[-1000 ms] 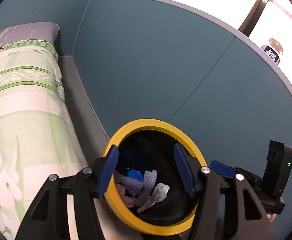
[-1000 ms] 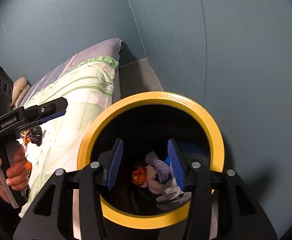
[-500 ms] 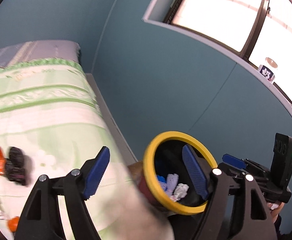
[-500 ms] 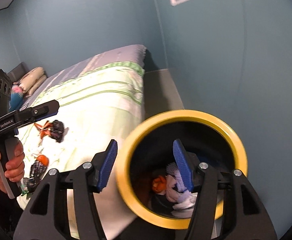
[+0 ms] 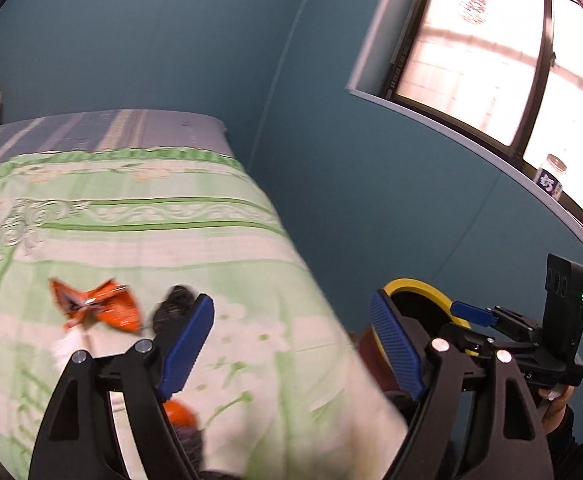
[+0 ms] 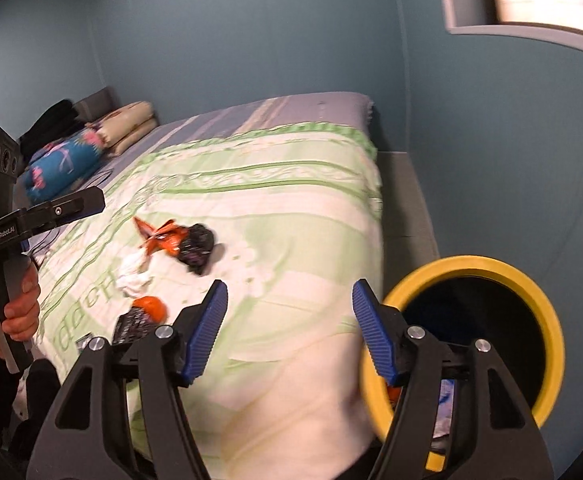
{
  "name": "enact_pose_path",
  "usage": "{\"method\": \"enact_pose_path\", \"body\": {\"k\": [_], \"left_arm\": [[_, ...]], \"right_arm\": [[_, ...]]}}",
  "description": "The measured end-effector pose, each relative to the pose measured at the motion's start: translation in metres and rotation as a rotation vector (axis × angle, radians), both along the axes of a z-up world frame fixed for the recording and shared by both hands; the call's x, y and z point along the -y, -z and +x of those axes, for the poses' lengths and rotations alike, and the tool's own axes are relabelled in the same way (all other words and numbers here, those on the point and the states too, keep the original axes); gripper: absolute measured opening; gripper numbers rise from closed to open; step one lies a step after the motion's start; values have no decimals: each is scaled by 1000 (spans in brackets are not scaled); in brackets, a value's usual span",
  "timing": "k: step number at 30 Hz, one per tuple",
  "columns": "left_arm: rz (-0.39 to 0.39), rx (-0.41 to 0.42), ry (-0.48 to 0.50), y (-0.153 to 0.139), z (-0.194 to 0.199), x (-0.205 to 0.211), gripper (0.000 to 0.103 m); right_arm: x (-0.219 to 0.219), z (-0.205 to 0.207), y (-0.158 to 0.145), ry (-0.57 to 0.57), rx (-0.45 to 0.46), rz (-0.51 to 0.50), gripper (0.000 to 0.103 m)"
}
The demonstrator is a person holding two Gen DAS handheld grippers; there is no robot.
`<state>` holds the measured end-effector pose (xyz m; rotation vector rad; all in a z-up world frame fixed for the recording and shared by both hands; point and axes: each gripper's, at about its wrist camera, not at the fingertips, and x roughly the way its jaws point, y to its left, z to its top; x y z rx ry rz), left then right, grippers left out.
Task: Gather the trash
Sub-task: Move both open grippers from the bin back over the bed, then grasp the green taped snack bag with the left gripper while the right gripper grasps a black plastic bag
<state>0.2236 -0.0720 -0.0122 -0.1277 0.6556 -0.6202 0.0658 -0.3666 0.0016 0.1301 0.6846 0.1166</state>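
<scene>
Against the frames of a second ago, both views are now swung away from the yellow-rimmed bin and onto the bed. The bin was then centred between each pair of fingers; it is now seen at the right edge of the bed, at the lower right of each view.

In the right wrist view, the left gripper is seen at the far left, held in a hand, with "GenRobot.AI" printed on its side. The trash lies on the green floral bedspread, left of the bin: an orange wrapper, a dark crumpled wrapper touching it, a white tissue just below them, an orange ball and a dark packet nearer the camera. The right gripper has just been opening its fingers; they stand apart with nothing between them, over the bedspread.

In the left wrist view, the orange wrapper and the dark wrapper are blurred. The left gripper has likewise just been opening; its fingers are wide apart and empty. A jar with an unreadable dark label stands on the window sill, above the bin. The right gripper is seen at the right edge.
</scene>
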Motion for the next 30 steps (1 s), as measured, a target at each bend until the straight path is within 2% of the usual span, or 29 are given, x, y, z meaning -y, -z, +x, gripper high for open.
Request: {"method": "enact_pose_path", "body": {"k": [6,14,22,30], "left_arm": [[16,-14,-102,10,-19,-62,77],[32,-78,-198,46,-48,-121,77],[24,-173,-247,90,-68,-148,77],[26,-212,-244,116,-78,-148,77]], "right_arm": [[-44,1,0,-94,-3,-14,62],[-86,0,7,-188,-18,-1,62],[-112,-5,13,-244,-39,1,62],[-128,4,25,-268,-71,-5,62]]}}
